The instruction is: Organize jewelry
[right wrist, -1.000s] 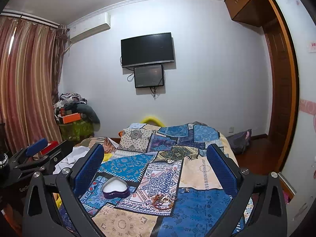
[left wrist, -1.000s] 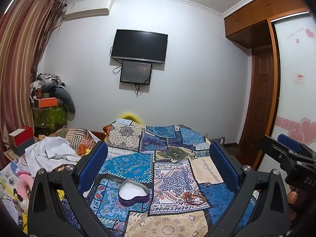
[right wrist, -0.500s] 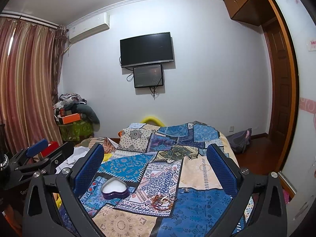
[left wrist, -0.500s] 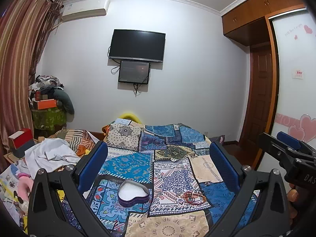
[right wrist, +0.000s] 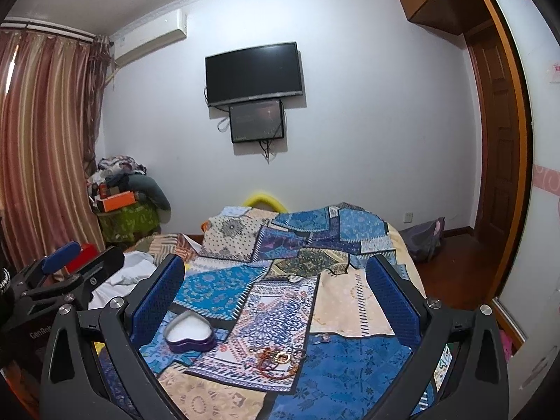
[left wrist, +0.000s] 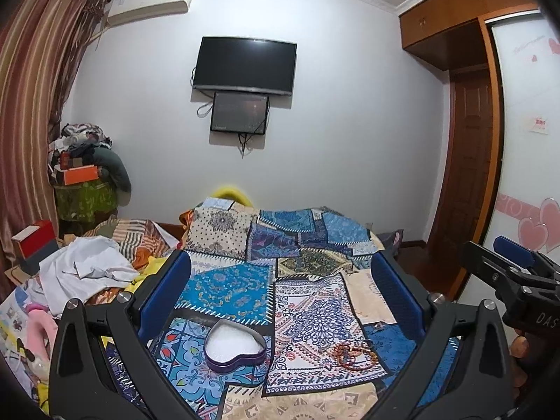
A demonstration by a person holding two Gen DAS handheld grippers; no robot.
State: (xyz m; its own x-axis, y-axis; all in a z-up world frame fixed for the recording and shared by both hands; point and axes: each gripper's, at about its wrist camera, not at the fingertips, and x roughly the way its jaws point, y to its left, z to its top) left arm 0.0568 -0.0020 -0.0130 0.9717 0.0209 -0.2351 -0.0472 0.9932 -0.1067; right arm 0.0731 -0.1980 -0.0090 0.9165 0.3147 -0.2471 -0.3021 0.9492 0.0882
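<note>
A purple heart-shaped box (left wrist: 233, 347) with a white lining lies open on the patchwork bedspread (left wrist: 304, 301); it also shows in the right wrist view as the heart box (right wrist: 190, 333). A small heap of red and gold jewelry (left wrist: 353, 354) lies to its right, the same jewelry (right wrist: 278, 358) being near the middle of the right wrist view. A small silver piece (right wrist: 322, 338) lies just beyond it. My left gripper (left wrist: 280, 297) hovers open above the bed with nothing between its blue pads. My right gripper (right wrist: 276, 297) is likewise open and holds nothing.
White clothing (left wrist: 84, 269) and toys clutter the bed's left side. A pile of boxes and clothes (left wrist: 84, 171) stands in the left corner by striped curtains. A TV (left wrist: 245, 64) hangs on the far wall. A wooden door (right wrist: 497, 161) and wardrobe are on the right.
Both views have shifted only slightly; the left one has tilted a little. The box and jewelry lie where they were, and both grippers remain open.
</note>
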